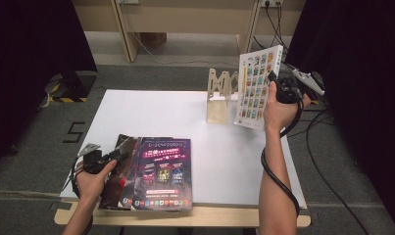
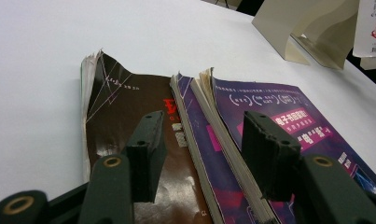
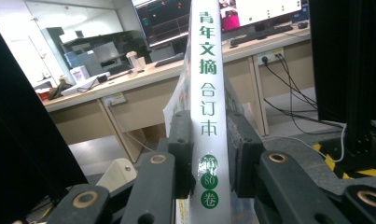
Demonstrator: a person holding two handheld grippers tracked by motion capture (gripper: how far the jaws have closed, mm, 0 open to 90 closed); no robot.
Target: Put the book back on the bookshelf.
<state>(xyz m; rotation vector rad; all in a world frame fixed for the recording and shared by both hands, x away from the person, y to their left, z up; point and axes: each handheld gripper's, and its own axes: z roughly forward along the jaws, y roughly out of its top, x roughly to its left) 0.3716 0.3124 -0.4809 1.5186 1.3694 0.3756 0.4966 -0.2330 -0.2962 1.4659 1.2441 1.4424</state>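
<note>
Right hand-held gripper pinches white book by its spine, upright above surface, far right by stand. Left hand-held gripper spread over near-left magazines. Book's lower edge cut off in right gripper view.

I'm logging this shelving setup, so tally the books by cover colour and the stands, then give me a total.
White books: 1, the white book held upright by the right gripper
Purple books: 2, the top purple book and the one under it
Brown books: 1, the brown book
Wooden stands: 1, the stand
Total: 5
</note>
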